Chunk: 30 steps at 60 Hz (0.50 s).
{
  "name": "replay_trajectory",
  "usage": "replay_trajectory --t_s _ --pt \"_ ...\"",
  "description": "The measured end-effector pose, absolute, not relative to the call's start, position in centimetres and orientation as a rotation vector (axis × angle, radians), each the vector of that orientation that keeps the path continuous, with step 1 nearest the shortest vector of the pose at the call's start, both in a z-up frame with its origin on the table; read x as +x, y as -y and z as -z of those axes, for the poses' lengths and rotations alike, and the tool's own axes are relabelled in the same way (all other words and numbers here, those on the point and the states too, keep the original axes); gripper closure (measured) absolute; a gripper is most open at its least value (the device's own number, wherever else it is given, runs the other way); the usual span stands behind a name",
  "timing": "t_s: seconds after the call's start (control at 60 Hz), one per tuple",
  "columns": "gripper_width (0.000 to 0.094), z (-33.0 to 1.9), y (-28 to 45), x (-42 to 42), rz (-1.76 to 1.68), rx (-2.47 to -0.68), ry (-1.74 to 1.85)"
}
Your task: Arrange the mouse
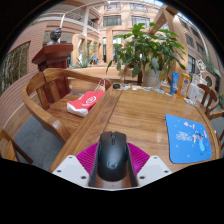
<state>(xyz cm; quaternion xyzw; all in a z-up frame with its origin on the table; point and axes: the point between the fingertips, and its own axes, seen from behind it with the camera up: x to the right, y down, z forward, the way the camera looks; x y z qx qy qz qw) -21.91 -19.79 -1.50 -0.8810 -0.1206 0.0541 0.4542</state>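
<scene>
Claw [112,165] low over a wooden desk [135,115], seen from the camera riding on it. A black mouse [112,155] sits between the two fingers, long axis running straight ahead; the magenta pads [88,155] show on either side of it. The mouse body hides the contact lines, so I cannot tell whether the pads press on it or merely flank it — nor whether it rests on the desk or is lifted.

Ahead and to the right of the claw, a blue mouse mat [188,137] with pale printed marks lies flat on the desk, apart from the mouse.

Ahead and to the left, beyond the desk edge, a wooden armchair [50,95] carries a red-and-white item [86,101] on its seat — what it is cannot be read.

Further ahead, at the far end of the desk, a leafy potted plant [148,48] stands upright in a pale pot. Some small items sit near it to the right, too small to identify.

Beyond everything, a multi-storey building [120,20] with balconies.
</scene>
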Motion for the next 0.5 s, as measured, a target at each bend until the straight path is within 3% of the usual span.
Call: replay_trajectory --t_s 0.167,0.317,0.4,0.5 --pt "0.0563 1.3 19.7 -21.9 -0.115 -2.171 0.288" --pt "0.057 0.3 19.8 -22.4 -0.156 -2.171 0.288" --pt "0.0569 -3.9 19.3 -22.3 -0.205 -2.094 0.279" --pt "0.0569 -12.2 18.6 -22.2 -0.302 -1.943 0.254"
